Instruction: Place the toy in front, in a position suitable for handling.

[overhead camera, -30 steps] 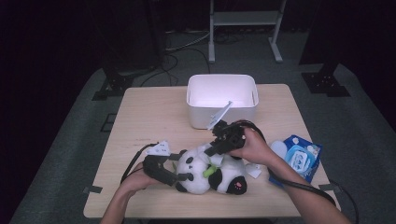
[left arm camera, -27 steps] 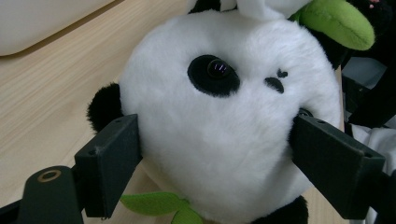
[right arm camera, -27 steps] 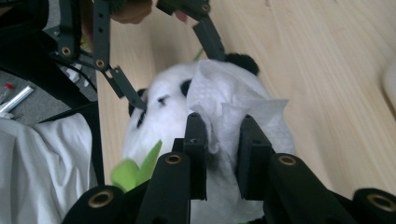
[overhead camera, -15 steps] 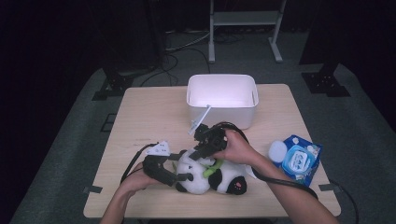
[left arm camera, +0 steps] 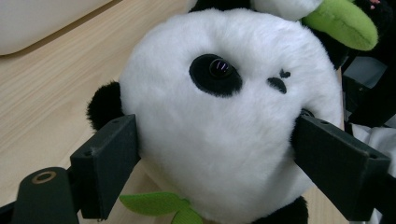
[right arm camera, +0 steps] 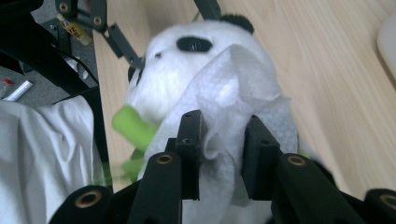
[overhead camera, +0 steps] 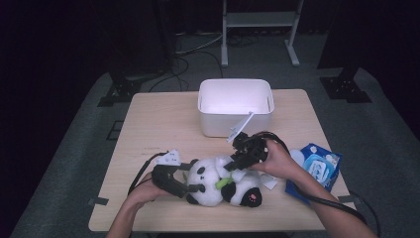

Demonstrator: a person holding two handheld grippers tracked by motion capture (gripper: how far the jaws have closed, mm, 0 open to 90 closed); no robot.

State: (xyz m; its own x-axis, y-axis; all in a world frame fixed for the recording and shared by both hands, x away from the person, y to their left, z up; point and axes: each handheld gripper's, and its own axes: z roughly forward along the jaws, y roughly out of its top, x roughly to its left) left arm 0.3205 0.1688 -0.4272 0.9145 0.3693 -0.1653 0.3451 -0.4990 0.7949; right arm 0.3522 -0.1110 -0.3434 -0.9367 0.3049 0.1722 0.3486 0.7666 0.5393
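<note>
Left tongs clamp the head of the black-and-white plush panda, lying lengthwise on the wooden worktop; right tongs, pinching a crumpled white wipe, hover just above its belly.

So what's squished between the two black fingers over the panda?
A crumpled white wipe. The right gripper view shows the right gripper's fingers pinching it, with the wipe lying against the toy panda behind.
</note>
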